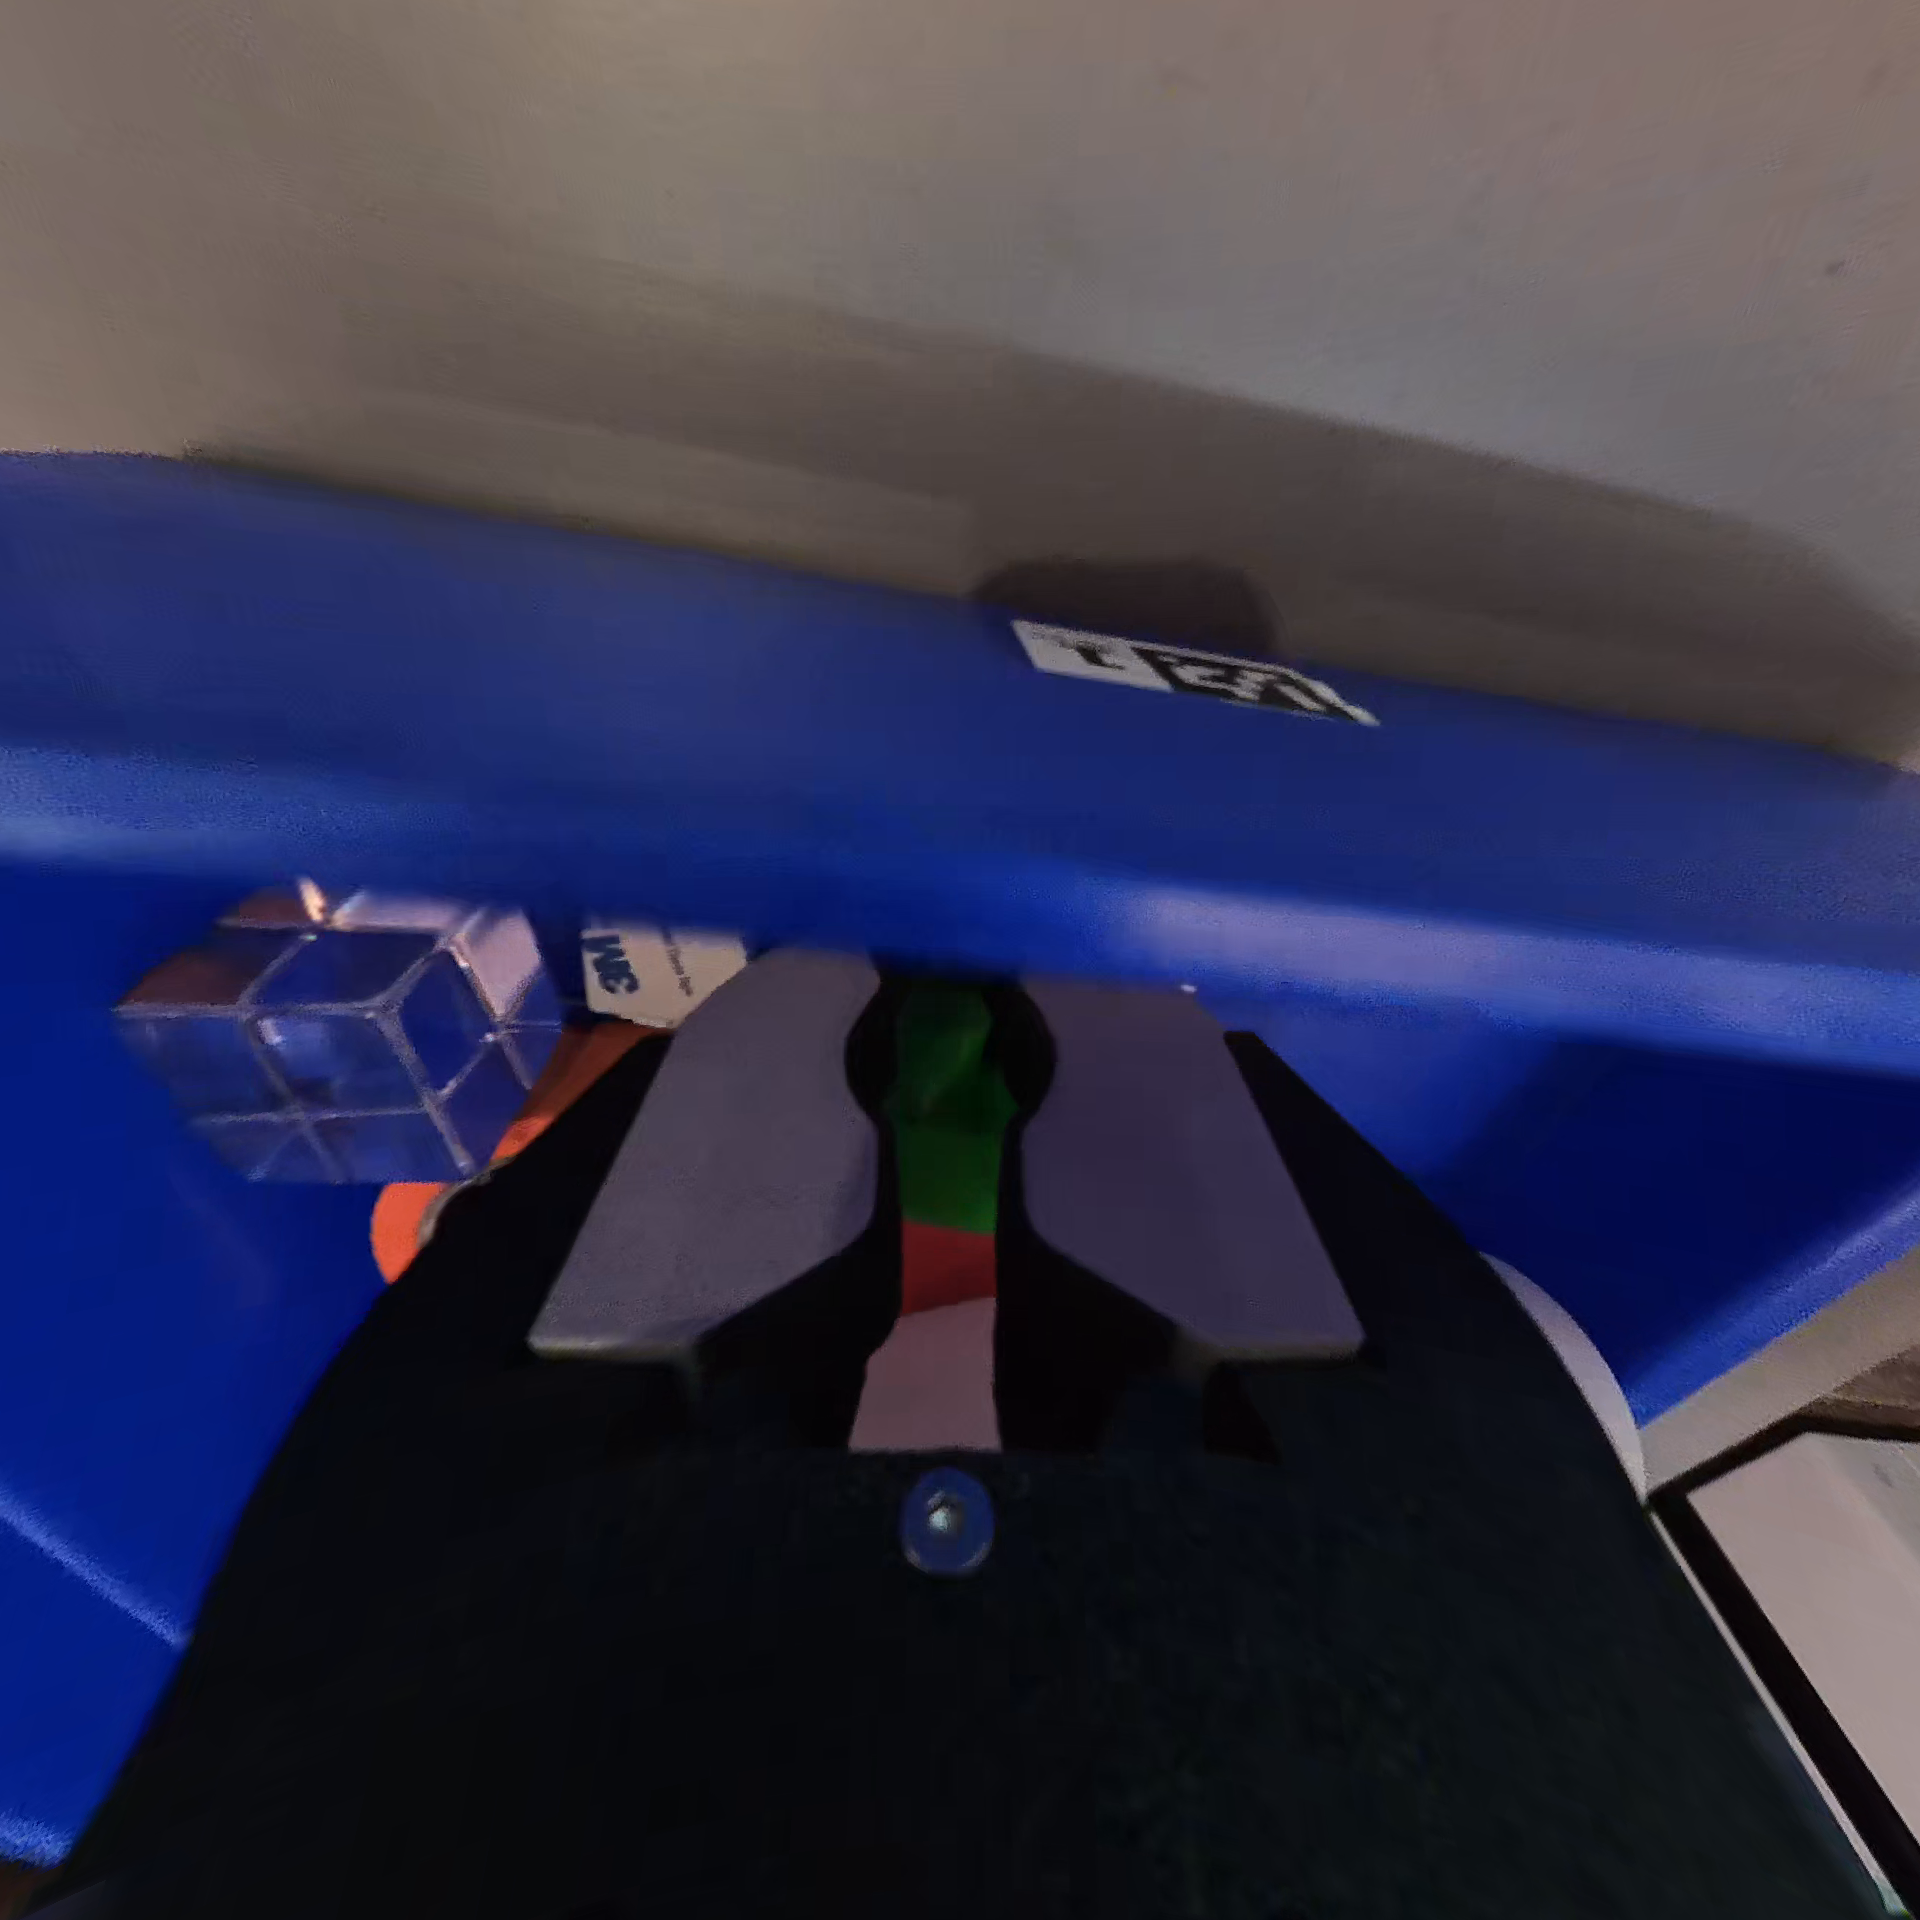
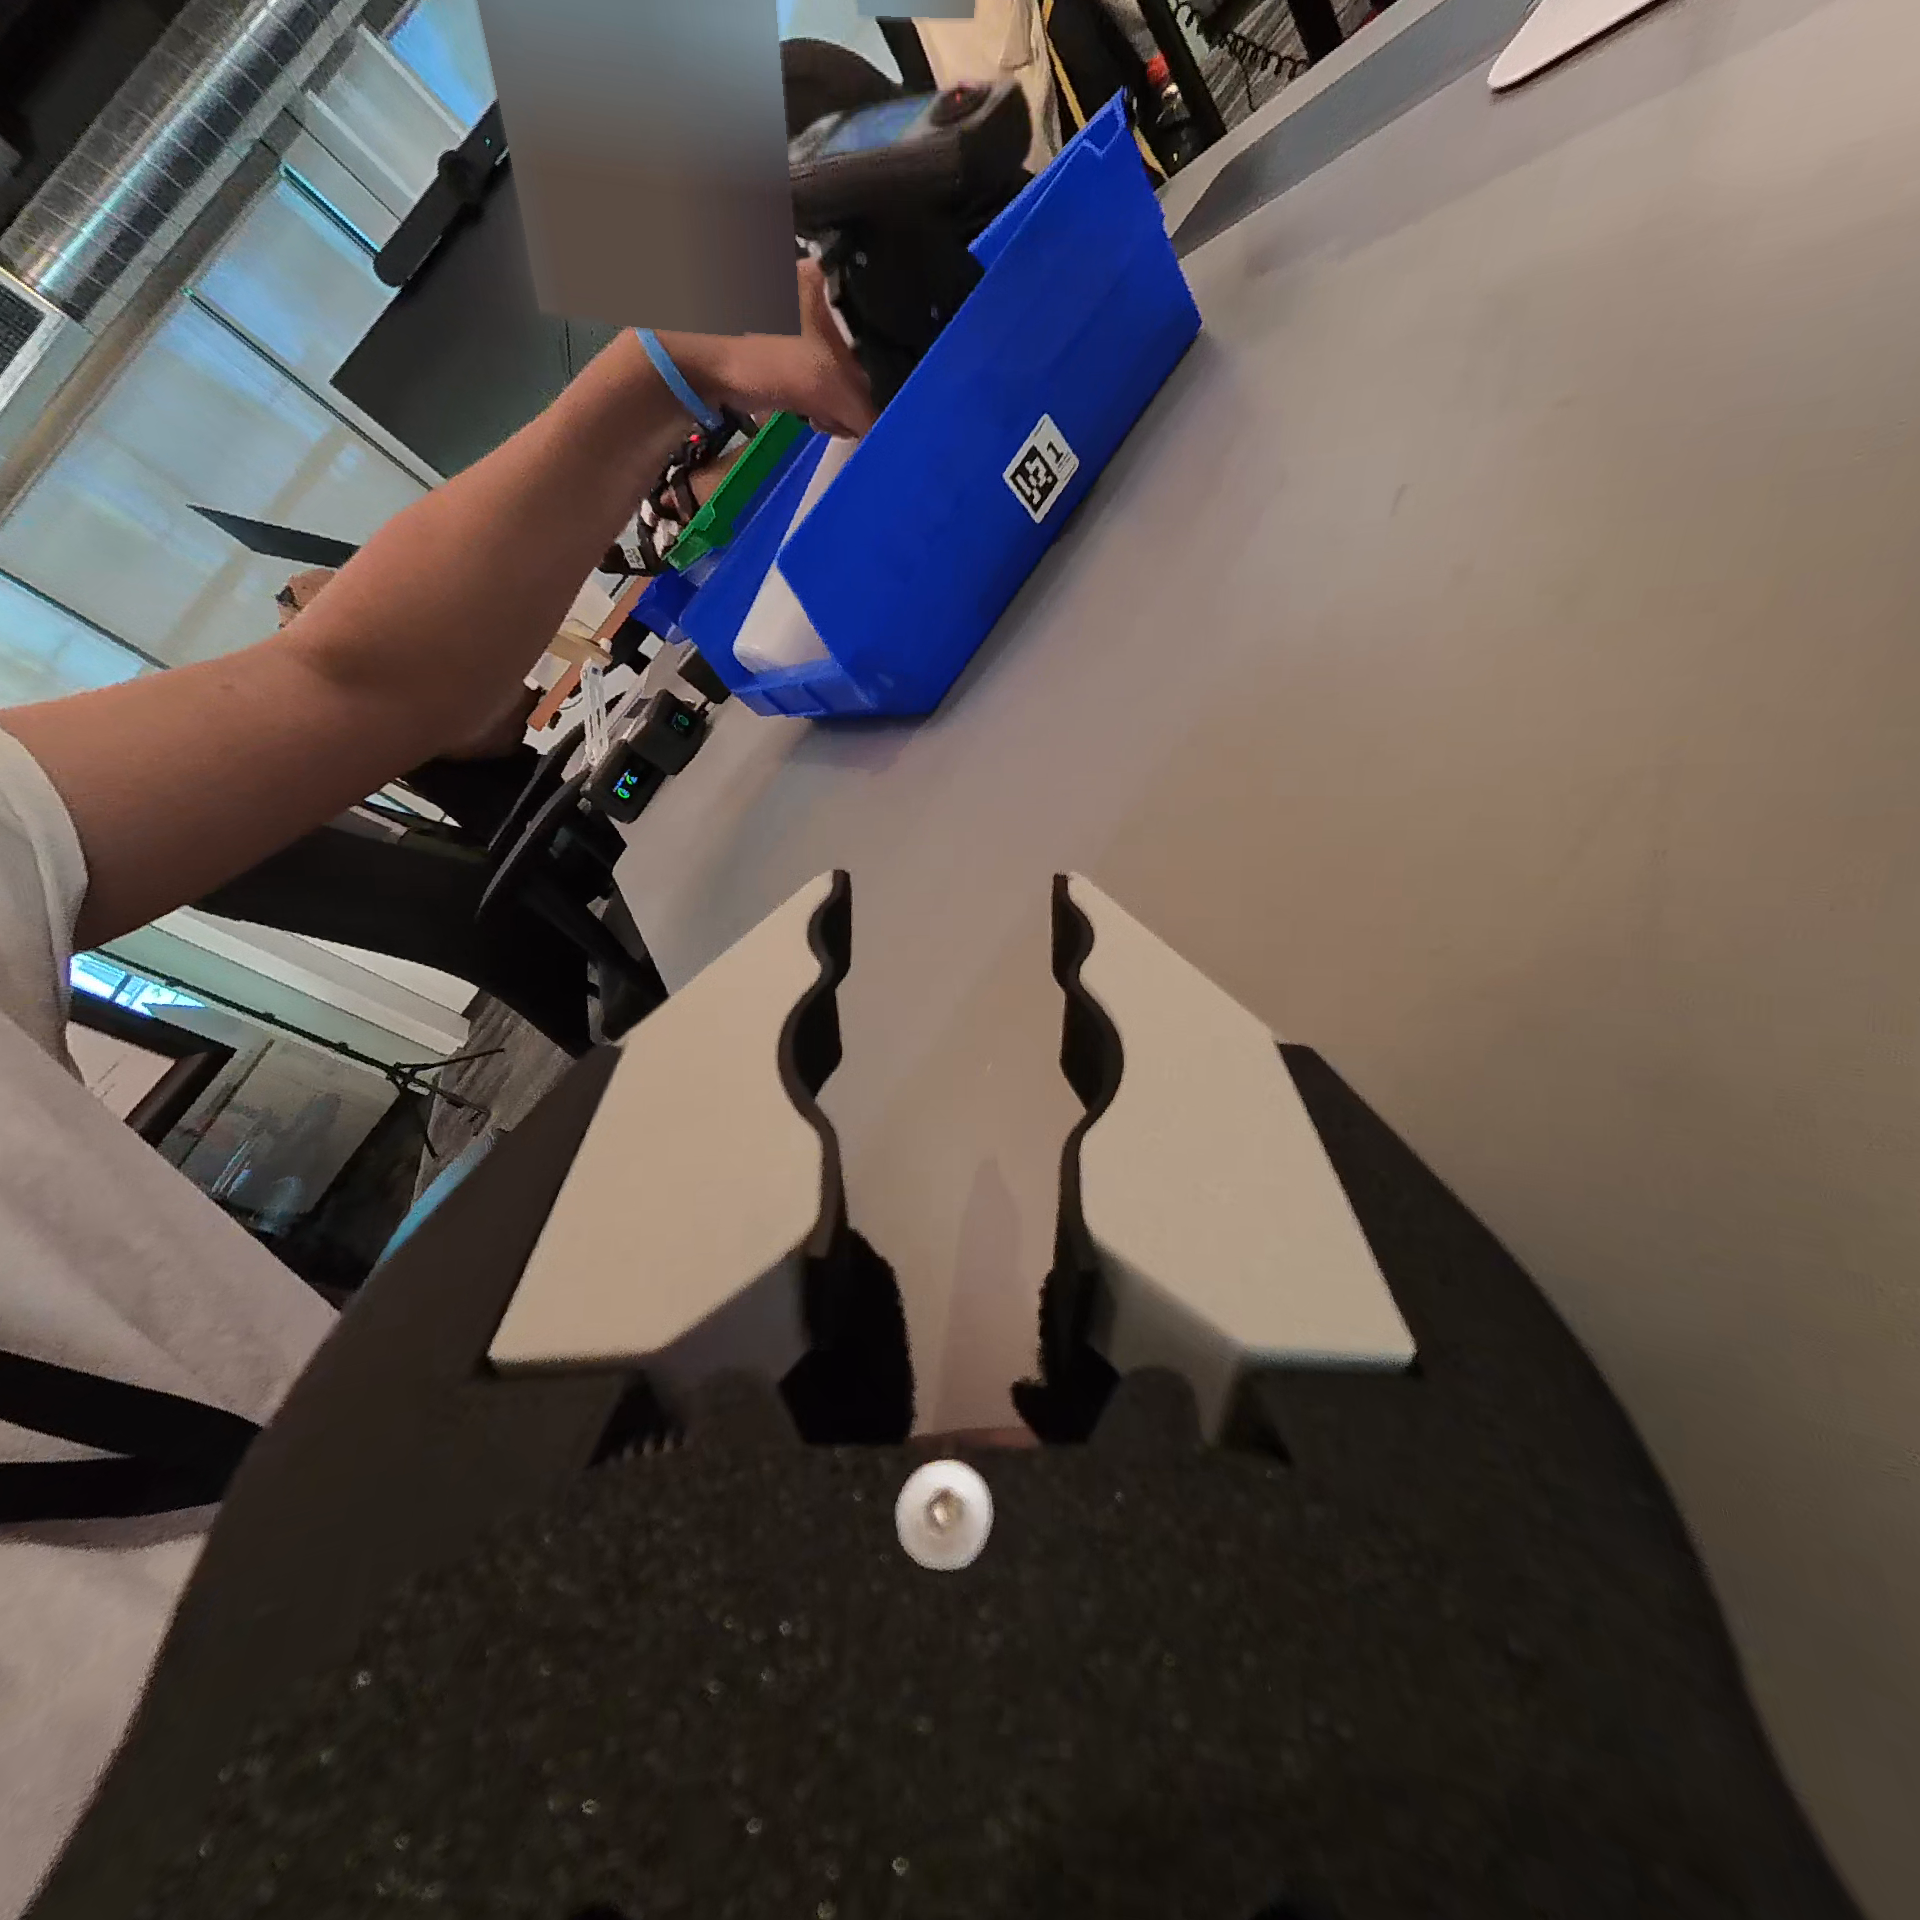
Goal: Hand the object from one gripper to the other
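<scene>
In the left wrist view my left gripper [image 1: 940, 997] reaches into a blue bin [image 1: 727, 748]. Its jaws are closed narrowly on a green and red object [image 1: 945, 1143] that fills the gap between the fingers; the object's full shape is hidden. In the right wrist view my right gripper [image 2: 948, 904] is open and empty, hovering over the grey table [image 2: 1455, 831], well short of the blue bin [image 2: 935, 540]. The left gripper [image 2: 894, 281] shows there as a dark shape held by a person's hand over the bin's far end.
Inside the bin lie a clear cube [image 1: 332, 1029], an orange item [image 1: 416, 1226] and a white labelled piece [image 1: 655, 966]. A person's bare arm [image 2: 364, 644] stretches across the left. Small devices with lit displays [image 2: 644, 769] sit at the table's edge. My right fingertips sit around 40 cm from my left ones. My left gripper is the nearer one to the white labelled piece [image 1: 655, 966]: about 4 cm, against 45 cm.
</scene>
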The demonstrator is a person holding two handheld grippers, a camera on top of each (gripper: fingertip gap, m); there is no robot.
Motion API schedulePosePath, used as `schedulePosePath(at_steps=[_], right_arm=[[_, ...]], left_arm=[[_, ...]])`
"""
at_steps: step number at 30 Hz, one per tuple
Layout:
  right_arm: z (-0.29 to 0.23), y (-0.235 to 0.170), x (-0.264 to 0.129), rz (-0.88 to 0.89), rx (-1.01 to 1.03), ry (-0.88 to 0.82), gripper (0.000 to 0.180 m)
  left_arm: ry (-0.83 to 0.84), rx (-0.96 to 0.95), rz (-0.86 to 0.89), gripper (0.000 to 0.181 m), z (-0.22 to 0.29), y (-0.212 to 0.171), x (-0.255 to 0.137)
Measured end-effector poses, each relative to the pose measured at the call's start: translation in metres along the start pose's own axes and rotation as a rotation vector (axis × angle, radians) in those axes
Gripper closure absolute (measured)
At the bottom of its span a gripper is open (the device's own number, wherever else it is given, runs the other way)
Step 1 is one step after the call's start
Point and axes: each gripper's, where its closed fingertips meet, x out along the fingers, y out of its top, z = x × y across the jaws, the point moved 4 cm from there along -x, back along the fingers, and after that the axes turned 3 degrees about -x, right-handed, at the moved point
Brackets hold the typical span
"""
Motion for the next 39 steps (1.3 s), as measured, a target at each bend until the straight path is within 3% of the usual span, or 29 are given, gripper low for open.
schedulePosePath(at_steps=[6, 13, 20, 24, 30, 35, 39], right_arm=[[0.0, 0.001, -0.005, 0.015, -0.002, -0.008, 0.142], [-0.004, 0.0, -0.005, 0.01, -0.027, -0.007, 0.141], [-0.015, -0.004, 0.013, -0.051, -0.121, 0.027, 0.142], [-0.016, 0.003, 0.032, -0.08, -0.199, 0.052, 0.142], [-0.03, 0.044, 0.072, -0.144, -0.094, 0.365, 0.142], [-0.045, 0.063, 0.084, -0.293, 0.383, 0.812, 0.141], [-0.047, 0.037, 0.085, -0.402, 0.448, 0.796, 0.141]], left_arm=[[0.067, 0.015, 0.001, 0.167, 0.002, -0.003, -0.003], [0.292, 0.029, 0.279, 0.167, 0.024, -0.008, -0.062], [0.592, 0.122, 0.571, 0.167, 0.096, -0.012, -0.122], [0.696, 0.177, 0.701, 0.167, 0.151, 0.012, -0.141], [0.655, 0.168, 0.989, 0.167, 0.234, 0.066, -0.145], [0.717, 0.248, 1.139, 0.167, 0.28, 0.094, -0.123], [0.791, 0.33, 1.128, 0.167, 0.293, 0.099, -0.108]])
